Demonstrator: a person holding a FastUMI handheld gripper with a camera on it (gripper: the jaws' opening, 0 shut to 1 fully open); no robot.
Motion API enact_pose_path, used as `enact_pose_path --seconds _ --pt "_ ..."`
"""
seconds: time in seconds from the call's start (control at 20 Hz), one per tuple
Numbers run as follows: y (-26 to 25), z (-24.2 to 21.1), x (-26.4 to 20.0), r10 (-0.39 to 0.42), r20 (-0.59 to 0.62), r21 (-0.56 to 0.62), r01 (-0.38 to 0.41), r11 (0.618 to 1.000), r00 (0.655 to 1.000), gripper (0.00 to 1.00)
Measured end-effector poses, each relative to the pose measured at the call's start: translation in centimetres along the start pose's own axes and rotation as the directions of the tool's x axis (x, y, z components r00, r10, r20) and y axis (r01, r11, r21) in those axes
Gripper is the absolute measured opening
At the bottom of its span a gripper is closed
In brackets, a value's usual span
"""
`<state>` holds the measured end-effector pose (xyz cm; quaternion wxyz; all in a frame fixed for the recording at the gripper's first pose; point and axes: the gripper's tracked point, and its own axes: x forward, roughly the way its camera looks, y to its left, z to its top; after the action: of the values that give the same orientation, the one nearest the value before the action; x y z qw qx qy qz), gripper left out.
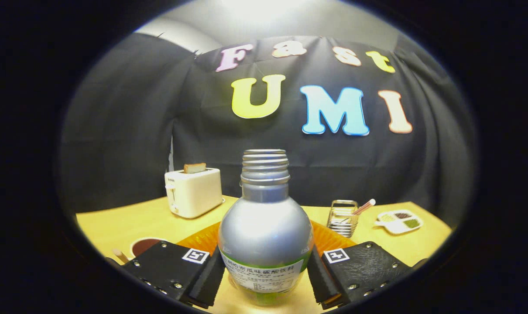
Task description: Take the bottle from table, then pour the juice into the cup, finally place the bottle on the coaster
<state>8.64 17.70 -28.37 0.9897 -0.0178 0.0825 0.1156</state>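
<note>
A silver bottle [265,226] with an open threaded neck and a green and white label stands upright between my fingers. My gripper [266,274] is shut on the bottle, one finger [209,277] pressing each side of its lower body. Directly behind the bottle lies an orange ribbed coaster [329,240] on the yellow table [128,222]. A dark round cup rim [144,246] with a wooden stick beside it peeks out beyond the left finger.
A white toaster [194,192] with a slice of bread in it stands at the back left. A wire holder [342,217] with a straw and a white divided dish [399,221] sit at the back right. Black cloth closes the back.
</note>
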Motion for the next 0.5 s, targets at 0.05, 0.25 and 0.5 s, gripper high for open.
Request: enact_pose_path --seconds 0.05,0.25,0.5 --pt "-0.4 0.4 0.1 -0.01 0.009 0.012 0.01 1.0 1.0 0.81" --pt "0.0 1.1 0.9 -0.011 0.03 0.004 0.011 1.0 1.0 0.81" --pt "1.0 1.0 2.1 0.004 0.026 0.022 -0.005 1.0 1.0 0.81"
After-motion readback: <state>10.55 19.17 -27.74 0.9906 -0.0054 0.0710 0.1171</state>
